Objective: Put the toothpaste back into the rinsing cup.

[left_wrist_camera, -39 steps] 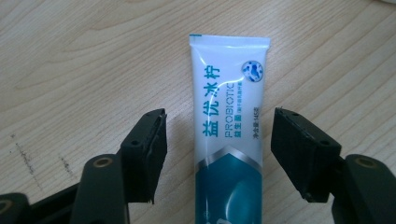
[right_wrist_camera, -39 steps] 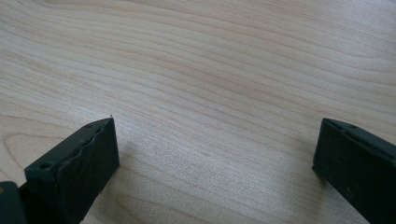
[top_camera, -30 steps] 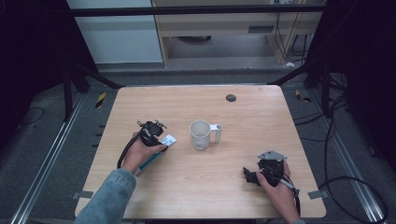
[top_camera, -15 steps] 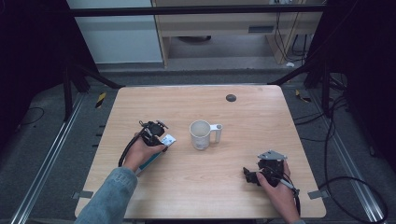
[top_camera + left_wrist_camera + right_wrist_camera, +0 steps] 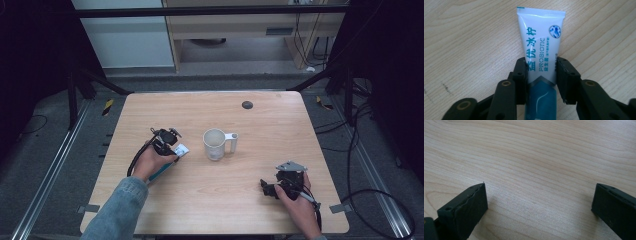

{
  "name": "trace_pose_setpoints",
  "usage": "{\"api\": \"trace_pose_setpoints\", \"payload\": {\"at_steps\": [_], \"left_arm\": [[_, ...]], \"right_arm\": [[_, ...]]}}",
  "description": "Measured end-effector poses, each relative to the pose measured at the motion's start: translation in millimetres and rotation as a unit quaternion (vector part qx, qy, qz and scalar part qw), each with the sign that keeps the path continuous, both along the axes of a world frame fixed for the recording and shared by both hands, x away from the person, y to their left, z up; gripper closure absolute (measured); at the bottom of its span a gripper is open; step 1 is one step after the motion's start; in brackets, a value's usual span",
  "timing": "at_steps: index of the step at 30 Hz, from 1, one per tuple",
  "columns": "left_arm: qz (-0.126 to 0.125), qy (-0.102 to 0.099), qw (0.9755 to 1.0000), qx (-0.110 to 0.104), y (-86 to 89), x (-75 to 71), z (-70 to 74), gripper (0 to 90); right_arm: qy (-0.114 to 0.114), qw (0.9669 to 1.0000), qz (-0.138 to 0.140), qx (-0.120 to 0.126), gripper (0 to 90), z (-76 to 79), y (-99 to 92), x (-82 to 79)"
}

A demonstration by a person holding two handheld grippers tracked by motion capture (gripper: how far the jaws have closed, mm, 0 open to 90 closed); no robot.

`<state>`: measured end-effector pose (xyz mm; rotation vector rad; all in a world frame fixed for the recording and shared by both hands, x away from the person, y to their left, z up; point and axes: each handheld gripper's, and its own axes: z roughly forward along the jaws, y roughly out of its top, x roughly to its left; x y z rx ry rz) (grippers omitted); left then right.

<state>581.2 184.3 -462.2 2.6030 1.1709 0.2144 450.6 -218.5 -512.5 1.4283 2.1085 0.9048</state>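
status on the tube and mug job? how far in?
Early. Done: the left claw has reached the white and teal plastic toothpaste tube, lying flat on the light wooden table. In hand: its jaws have just been closing and now press both sides of the tube. Left: lifting it; probably into the empty white mug, which stands apart. The right claw rests open.

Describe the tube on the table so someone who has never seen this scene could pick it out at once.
On the wooden table, look left of the white mug that stands near the middle. There the toothpaste tube lies flat on the wood, with the left gripper closed on its sides. It is white at the crimped end and teal lower down, printed PROBIOTIC with Chinese characters, the one printed item on the table.
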Motion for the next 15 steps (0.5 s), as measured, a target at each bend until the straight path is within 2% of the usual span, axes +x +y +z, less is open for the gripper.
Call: {"api": "trace_pose_setpoints", "payload": {"at_steps": [2,3,8,10,15], "left_arm": [[-0.004,0.001,1.0000,-0.003,0.8,-0.6,2.5,69.0],[-0.004,0.000,1.0000,-0.009,2.5,-1.3,4.6,74.7],[-0.004,0.002,1.0000,-0.009,5.2,-4.1,6.5,76.6],[-0.001,-0.006,0.9999,-0.008,8.7,-6.5,8.3,76.9],[0.008,-0.032,0.9989,-0.033,15.9,-15.0,20.3,77.4]], "right_arm": [[0.000,1.0000,0.000,0.000,0.4,0.0,0.0,0.0],[0.000,1.0000,0.000,0.000,0.4,0.0,0.0,0.0],[-0.001,1.0000,0.001,-0.001,0.4,-0.2,-0.1,0.1],[-0.002,1.0000,0.001,-0.002,0.4,-0.3,-0.1,0.2],[-0.002,1.0000,0.001,-0.002,0.4,-0.2,-0.1,0.2]]}}
